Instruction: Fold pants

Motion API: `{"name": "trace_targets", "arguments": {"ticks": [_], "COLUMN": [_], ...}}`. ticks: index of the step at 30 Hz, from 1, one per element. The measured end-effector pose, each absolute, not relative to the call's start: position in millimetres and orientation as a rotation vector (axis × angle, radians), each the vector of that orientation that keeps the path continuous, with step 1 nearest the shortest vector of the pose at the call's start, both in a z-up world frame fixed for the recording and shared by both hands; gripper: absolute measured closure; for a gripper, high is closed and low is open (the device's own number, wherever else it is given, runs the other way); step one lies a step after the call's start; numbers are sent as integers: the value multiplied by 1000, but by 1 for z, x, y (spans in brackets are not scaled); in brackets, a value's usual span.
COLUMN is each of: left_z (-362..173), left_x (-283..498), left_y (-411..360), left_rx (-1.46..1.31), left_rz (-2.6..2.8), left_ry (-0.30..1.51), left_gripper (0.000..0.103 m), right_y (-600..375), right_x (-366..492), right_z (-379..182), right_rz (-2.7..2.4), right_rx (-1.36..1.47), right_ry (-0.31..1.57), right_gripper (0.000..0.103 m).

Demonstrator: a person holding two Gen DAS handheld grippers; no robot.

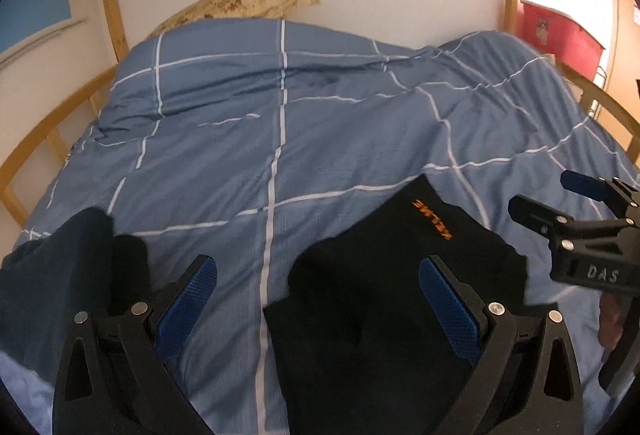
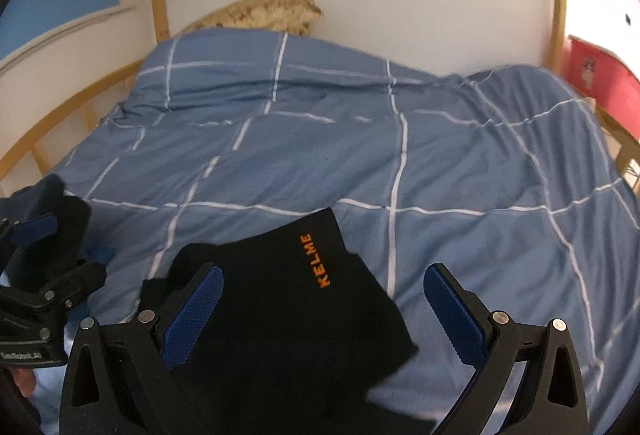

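Lying bunched at the lower centre on the blue checked duvet (image 2: pixel 440 155), the black pants (image 2: pixel 288 315) wait between both grippers, whose jaws are spread and hold nothing. Only the left wrist view shows another dark garment (image 1: pixel 60 275) at lower left; the right gripper (image 2: pixel 324 319) frames the orange lettering (image 2: pixel 316 261), while the left gripper (image 1: pixel 318 315) straddles the pants' edge, probably ready to take hold.

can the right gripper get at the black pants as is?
Probably yes. The right gripper is open with the black pants lying right between and under its fingers on the duvet. Nothing lies over them, and the left gripper sits off to the side.
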State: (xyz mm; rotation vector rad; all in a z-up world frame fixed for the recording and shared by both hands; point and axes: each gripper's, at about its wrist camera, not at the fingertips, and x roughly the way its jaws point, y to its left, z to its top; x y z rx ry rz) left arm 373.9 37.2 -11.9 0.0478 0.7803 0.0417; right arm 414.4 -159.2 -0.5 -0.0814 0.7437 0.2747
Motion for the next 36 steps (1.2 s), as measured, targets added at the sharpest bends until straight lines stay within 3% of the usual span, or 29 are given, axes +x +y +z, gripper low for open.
{"name": "trace_targets", "arguments": {"ticks": [11, 22, 28, 30, 31, 36], "left_z": [-54, -84, -92, -94, -95, -91], "left_x": [456, 505, 508, 508, 509, 508], "left_y": [45, 53, 58, 58, 57, 53], "left_rx": [-9, -54, -56, -44, -36, 23], "left_rz": [55, 66, 73, 78, 80, 70], "left_ry": [870, 954, 957, 959, 959, 933], "left_gripper": [0, 1, 1, 2, 3, 6], "right_y": [-146, -135, -131, -129, -128, -132], "right_x": [515, 567, 583, 581, 580, 561], "right_z": [-57, -101, -125, -130, -132, -113], "right_rz": [349, 362, 396, 417, 427, 465], "right_rx": [-73, -114, -91, -97, -104, -126], "right_ry": [900, 1030, 1123, 1135, 1132, 1046], "right_gripper": [24, 36, 60, 72, 90, 96]}}
